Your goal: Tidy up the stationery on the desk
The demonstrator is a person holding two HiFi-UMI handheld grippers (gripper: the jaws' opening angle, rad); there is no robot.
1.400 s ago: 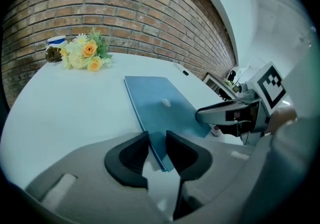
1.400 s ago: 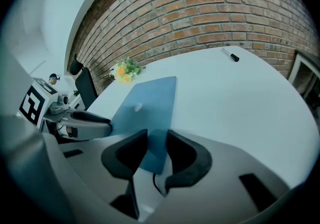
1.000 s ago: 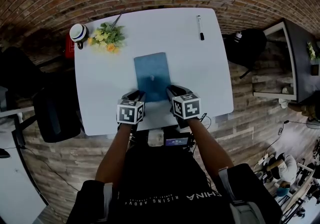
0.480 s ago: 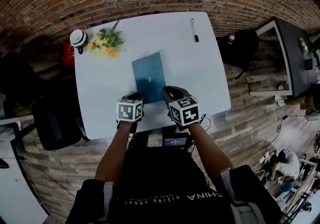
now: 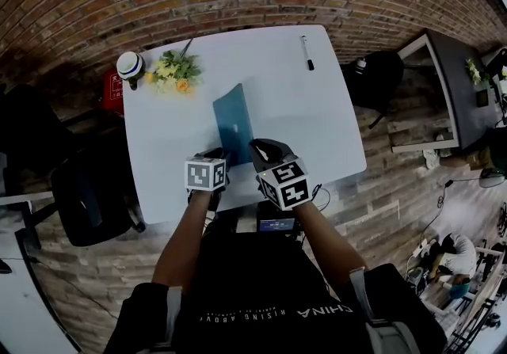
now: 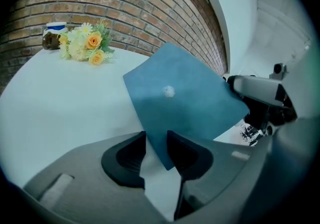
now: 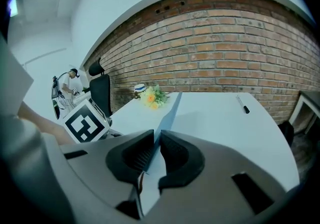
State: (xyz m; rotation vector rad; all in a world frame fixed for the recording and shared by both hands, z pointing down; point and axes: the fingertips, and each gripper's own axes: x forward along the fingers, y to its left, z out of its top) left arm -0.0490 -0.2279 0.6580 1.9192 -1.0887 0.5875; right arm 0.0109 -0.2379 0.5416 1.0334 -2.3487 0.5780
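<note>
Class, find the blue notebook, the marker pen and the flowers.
blue notebook (image 5: 235, 116), head view, middle of its cover.
marker pen (image 5: 305, 51), head view, middle of its barrel.
flowers (image 5: 176, 71), head view, the blossoms.

White bench (image 5: 333, 131), rounded corners. Far-left corner: flower bunch (image 5: 174, 71), white-lidded jar (image 5: 129, 66) just beside it. Nr far-right corner: marker (image 5: 306, 52). Mid-bench twd near edge: blue notebook (image 5: 235, 119), tilted up.
</note>
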